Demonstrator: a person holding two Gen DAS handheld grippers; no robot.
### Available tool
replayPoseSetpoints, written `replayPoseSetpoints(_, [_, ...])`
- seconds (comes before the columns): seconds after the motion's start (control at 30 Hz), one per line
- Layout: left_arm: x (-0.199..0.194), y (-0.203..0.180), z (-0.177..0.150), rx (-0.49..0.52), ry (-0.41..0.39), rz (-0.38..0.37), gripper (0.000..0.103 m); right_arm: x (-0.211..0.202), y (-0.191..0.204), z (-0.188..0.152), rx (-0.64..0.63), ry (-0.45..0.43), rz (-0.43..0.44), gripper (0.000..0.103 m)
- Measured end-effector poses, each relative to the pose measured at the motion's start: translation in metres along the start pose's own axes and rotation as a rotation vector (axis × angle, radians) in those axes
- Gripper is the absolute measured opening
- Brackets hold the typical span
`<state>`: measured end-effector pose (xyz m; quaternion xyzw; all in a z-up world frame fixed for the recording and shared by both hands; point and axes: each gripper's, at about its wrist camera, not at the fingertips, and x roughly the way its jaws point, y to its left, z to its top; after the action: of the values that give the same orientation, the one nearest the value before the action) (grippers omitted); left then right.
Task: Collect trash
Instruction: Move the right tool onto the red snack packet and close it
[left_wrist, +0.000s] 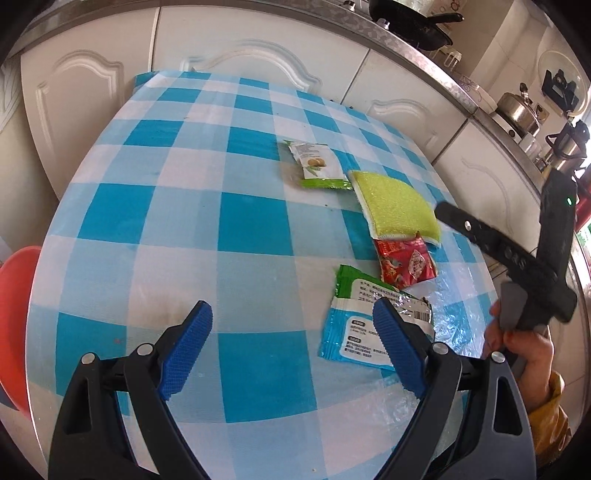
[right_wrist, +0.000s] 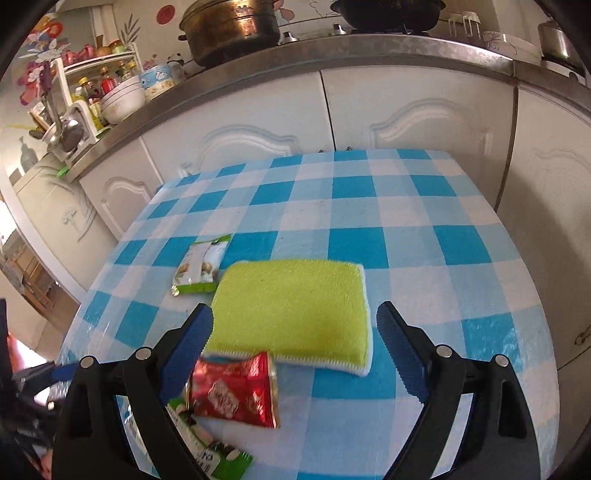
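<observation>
Several wrappers lie on the blue-checked table (left_wrist: 221, 221). A white-and-green snack wrapper (left_wrist: 316, 166) lies far; it also shows in the right wrist view (right_wrist: 199, 271). A red wrapper (left_wrist: 404, 266) (right_wrist: 236, 391) lies by a yellow-green sponge (left_wrist: 397, 205) (right_wrist: 291, 314). A green wrapper (left_wrist: 364, 288) (right_wrist: 207, 443) and a light blue wrapper (left_wrist: 354, 339) lie nearest. My left gripper (left_wrist: 291, 350) is open and empty, its right finger over the blue wrapper. My right gripper (right_wrist: 295, 354) is open and empty above the sponge and red wrapper; its body (left_wrist: 517, 254) shows at the right of the left wrist view.
White cabinets (right_wrist: 406, 110) and a steel counter (right_wrist: 332, 55) with pots stand behind the table. A red bin (left_wrist: 14, 325) sits at the table's left edge. A dish rack (right_wrist: 81, 103) stands on the counter's left.
</observation>
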<state>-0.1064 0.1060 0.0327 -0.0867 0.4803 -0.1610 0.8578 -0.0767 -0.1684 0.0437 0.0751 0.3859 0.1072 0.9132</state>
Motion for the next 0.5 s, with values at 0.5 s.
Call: replayPoseSetpoints(0.5, [0.005, 0.015, 0.021, -0.048, -0.036, 0.053, 0.089, 0.029, 0.049, -0.030, -0.148, 0.108, -0.022, 0.089])
